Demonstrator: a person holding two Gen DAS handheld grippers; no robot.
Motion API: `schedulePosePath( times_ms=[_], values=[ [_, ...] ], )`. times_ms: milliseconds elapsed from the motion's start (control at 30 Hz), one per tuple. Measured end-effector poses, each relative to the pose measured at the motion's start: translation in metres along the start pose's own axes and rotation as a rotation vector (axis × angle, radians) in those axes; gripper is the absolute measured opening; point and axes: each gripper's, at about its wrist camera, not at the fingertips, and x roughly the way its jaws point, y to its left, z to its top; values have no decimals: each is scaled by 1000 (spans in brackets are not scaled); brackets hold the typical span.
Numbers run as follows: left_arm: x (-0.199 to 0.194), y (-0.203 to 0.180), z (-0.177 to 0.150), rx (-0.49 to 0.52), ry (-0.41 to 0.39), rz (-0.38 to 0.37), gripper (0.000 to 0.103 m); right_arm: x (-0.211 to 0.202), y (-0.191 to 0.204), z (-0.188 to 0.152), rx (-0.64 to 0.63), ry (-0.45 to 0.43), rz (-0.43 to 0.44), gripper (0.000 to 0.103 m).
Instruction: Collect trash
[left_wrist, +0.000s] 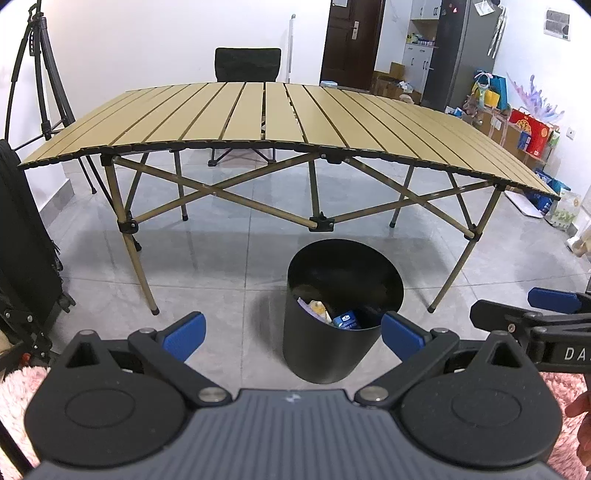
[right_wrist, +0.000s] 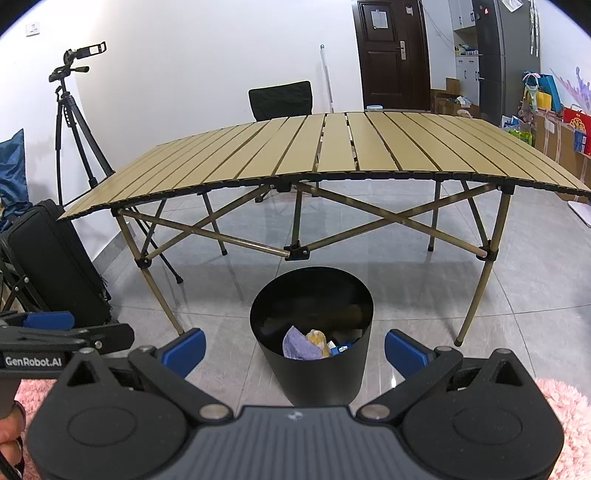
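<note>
Several bits of trash are already sat inside the black bin (right_wrist: 312, 332): a purple wad (right_wrist: 297, 345), something yellowish (right_wrist: 317, 338) and a small blue carton (left_wrist: 345, 320), all piled at the bottom against the near wall. The bin is parked on the grey tile floor just in front of the folding slat table (left_wrist: 280, 110), probably so stuff can be swept or carried off the tabletop and dropped straight in. Nothing is seen on the tabletop, so the collecting looks pretty much done.

Both tongs are held low and level, pointed at the bin. The left gripper (left_wrist: 293, 330) is spread wide with nothing between its blue pads, and the bin is seen just ahead, slightly right of its centre line. The right gripper (right_wrist: 294, 349) is likewise held apart and empty, with the bin framed almost dead centre between its fingers. Neither is touching the bin. A pink fluffy rug (right_wrist: 569, 410) is seen underneath, and a tripod (right_wrist: 74, 122) off to the left.
</note>
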Motion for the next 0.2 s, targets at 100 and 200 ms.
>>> schedulePosePath(
  times_ms=[100,200],
  values=[
    [-1,-1,0,6,-4,3,103,0,0,0,0,0,0,103],
    [-1,-3,-1,12,-8,4,103,0,0,0,1,0,0,103]
  ],
)
